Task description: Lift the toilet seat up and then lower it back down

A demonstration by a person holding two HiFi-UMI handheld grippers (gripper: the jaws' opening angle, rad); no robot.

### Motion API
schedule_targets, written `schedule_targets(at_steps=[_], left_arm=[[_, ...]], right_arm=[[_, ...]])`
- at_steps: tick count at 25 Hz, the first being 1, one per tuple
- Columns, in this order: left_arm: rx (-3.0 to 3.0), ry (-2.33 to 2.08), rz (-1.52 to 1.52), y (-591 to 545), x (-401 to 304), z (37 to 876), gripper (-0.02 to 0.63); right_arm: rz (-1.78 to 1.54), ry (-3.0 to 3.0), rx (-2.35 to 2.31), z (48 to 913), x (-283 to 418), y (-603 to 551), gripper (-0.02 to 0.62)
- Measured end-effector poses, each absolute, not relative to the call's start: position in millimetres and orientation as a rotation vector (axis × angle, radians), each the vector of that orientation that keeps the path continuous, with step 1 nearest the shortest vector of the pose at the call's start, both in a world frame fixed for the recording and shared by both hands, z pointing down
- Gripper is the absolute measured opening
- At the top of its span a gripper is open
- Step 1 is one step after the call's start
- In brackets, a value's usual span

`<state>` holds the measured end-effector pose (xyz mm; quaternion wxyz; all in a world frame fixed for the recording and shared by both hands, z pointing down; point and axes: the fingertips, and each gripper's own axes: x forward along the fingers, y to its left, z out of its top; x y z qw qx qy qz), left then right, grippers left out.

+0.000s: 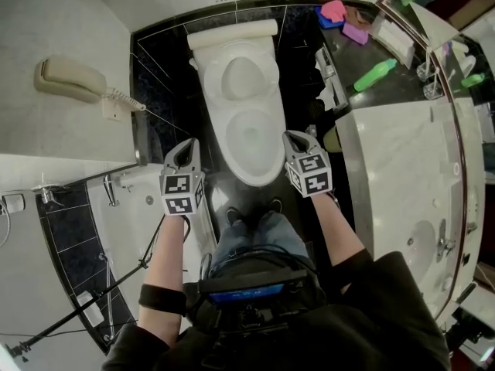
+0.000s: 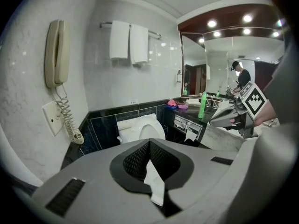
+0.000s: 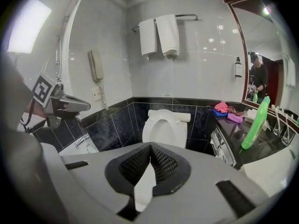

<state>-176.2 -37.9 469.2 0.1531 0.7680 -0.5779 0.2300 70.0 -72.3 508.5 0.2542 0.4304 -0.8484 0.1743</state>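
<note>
The white toilet (image 1: 249,141) stands against the black tiled wall, and its seat and lid (image 1: 242,76) are tipped up against the tank. In the right gripper view the raised seat (image 3: 163,127) faces me as an upright oval. My left gripper (image 1: 188,147) hovers beside the bowl's front left, shut and holding nothing; its jaws (image 2: 149,146) meet at the tips. At the bowl's front right, my right gripper (image 1: 295,139) is also shut with nothing in it (image 3: 150,148). Neither touches the toilet. Each gripper shows in the other's view: the right gripper (image 2: 229,118), the left gripper (image 3: 70,104).
A wall phone (image 1: 69,79) with a coiled cord hangs at the left. A bathtub rim (image 1: 124,199) lies by my left arm. To the right is a marble vanity (image 1: 394,137) with a green bottle (image 1: 375,74) and pink cloths (image 1: 334,10). Towels (image 3: 161,34) hang above the toilet.
</note>
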Motion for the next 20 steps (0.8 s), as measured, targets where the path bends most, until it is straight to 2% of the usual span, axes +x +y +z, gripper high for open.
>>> schedule_targets(at_steps=[20], left_arm=[[2.187,-1.62,0.619,-7,-162,476,0.008]], right_arm=[[0.486,-2.28,1.16,511,83,-42,0.0]])
